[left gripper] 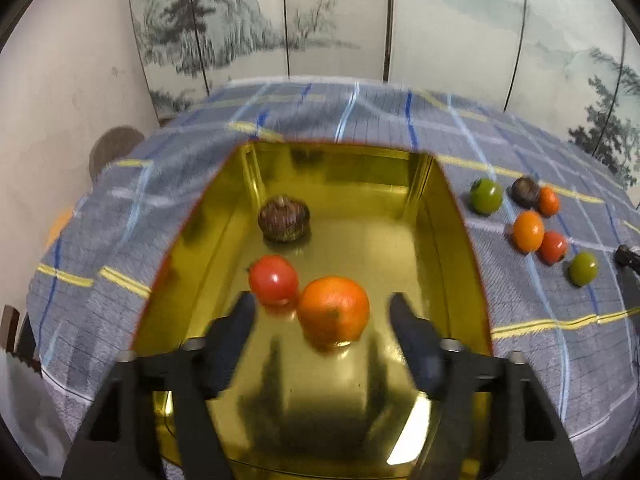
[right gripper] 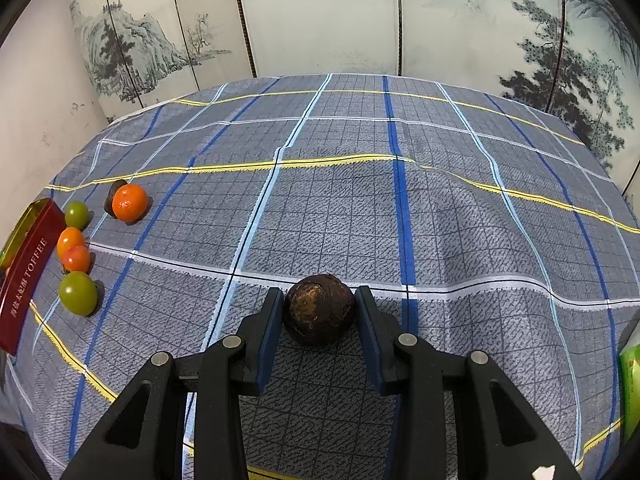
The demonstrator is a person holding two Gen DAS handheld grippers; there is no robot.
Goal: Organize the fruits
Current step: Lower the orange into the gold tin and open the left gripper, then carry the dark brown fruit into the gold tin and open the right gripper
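Note:
In the left wrist view a gold tin (left gripper: 452, 216) holds a brown fruit (left gripper: 283, 219), a red tomato (left gripper: 273, 285) and an orange (left gripper: 334, 307). My left gripper (left gripper: 322, 312) is open above the tin, its fingers either side of the orange and apart from it. Several loose fruits (left gripper: 528, 230) lie on the cloth right of the tin. In the right wrist view my right gripper (right gripper: 319, 312) is shut on a dark brown fruit (right gripper: 319, 313) just above the cloth. The loose fruits (right gripper: 129, 202) and the tin's red side (right gripper: 28, 276) are at the left.
A blue plaid cloth (right gripper: 400, 200) covers the table. A painted folding screen (right gripper: 320, 20) stands behind it. A green package (right gripper: 631, 384) is at the right edge of the right wrist view. The right gripper's tip (left gripper: 626, 258) shows at the right edge of the left wrist view.

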